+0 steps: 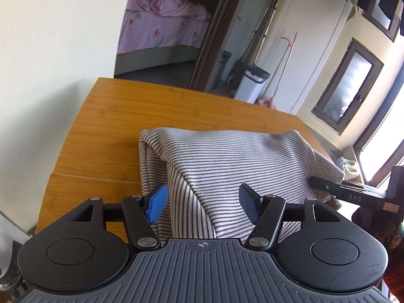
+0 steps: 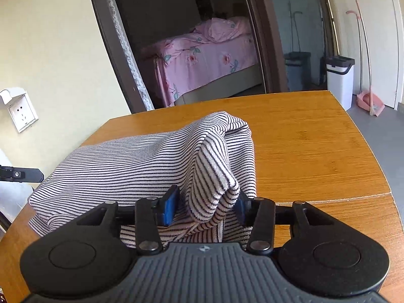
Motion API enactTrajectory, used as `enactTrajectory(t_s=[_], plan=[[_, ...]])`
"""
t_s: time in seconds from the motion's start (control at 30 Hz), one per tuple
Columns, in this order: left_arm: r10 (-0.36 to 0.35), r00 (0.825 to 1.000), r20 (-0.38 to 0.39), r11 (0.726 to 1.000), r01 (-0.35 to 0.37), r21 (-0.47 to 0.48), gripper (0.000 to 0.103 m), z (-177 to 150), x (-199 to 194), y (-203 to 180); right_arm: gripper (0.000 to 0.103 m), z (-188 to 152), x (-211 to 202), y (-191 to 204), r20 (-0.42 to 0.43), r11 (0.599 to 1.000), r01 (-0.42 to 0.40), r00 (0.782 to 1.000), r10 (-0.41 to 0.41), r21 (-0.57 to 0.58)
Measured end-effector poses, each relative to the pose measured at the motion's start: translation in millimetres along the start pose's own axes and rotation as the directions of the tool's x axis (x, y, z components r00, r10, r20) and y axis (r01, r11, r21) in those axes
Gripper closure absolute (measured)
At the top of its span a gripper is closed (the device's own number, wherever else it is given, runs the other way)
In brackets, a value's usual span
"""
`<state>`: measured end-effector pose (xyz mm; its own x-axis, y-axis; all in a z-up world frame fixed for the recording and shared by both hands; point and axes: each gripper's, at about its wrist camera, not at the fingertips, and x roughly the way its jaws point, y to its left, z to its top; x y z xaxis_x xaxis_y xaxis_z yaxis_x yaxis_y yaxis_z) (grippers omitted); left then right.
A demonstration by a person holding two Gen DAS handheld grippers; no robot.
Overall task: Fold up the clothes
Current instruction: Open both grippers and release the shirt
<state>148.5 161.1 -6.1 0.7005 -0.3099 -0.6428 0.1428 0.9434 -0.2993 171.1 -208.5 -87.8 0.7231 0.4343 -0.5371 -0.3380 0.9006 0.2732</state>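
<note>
Shirt (image 1: 227, 156), striped, lies folded on the table (image 1: 113, 116). Left gripper (image 1: 202, 202) is spread above it. Only the right view shows a raised fold (image 2: 214, 166) between the spread right gripper (image 2: 205, 207).

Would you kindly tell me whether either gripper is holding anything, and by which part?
Nothing is gripped. The left gripper stands open over the striped knit garment; the right gripper straddles a raised fold, pads seemingly not pressing.
</note>
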Motion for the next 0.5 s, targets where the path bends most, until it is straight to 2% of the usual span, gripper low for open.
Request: enactTrajectory(t_s=[0.13,0.23,0.27,0.3,0.43,0.5], plan=[[-0.013,0.998,-0.055,1.000,0.012,-0.023,0.038,-15.0,10.6,-2.4,0.052,-1.3,-0.4,-3.0,0.006,1.000,-0.022,1.000,0.022,0.017],[-0.008,0.999,-0.040,1.000,0.008,-0.009,0.056,-15.7,19.0,-5.5,0.052,-2.2,-1.3,-4.8,0.012,0.999,-0.028,1.000,0.027,0.030],[-0.001,1.000,-0.014,1.000,0.001,0.004,0.068,-10.1,17.4,-7.8,0.051,-2.4,-1.4,-4.7,0.014,0.999,-0.028,1.000,0.027,0.033],[0.005,1.000,0.013,1.000,-0.005,0.017,0.072,-4.6,15.7,-10.1,0.049,-2.6,-1.5,-4.5,0.015,0.999,-0.028,1.000,0.027,0.035],[0.025,0.991,0.130,0.992,-0.041,0.123,0.073,15.3,9.2,-21.6,0.046,-2.9,-0.9,-3.8,0.019,0.999,-0.033,0.999,0.032,0.042],[0.073,0.988,0.134,0.978,-0.097,0.185,0.073,13.7,21.8,-24.2,0.045,-3.0,-0.2,-3.9,0.021,0.998,-0.036,0.999,0.035,0.048]])
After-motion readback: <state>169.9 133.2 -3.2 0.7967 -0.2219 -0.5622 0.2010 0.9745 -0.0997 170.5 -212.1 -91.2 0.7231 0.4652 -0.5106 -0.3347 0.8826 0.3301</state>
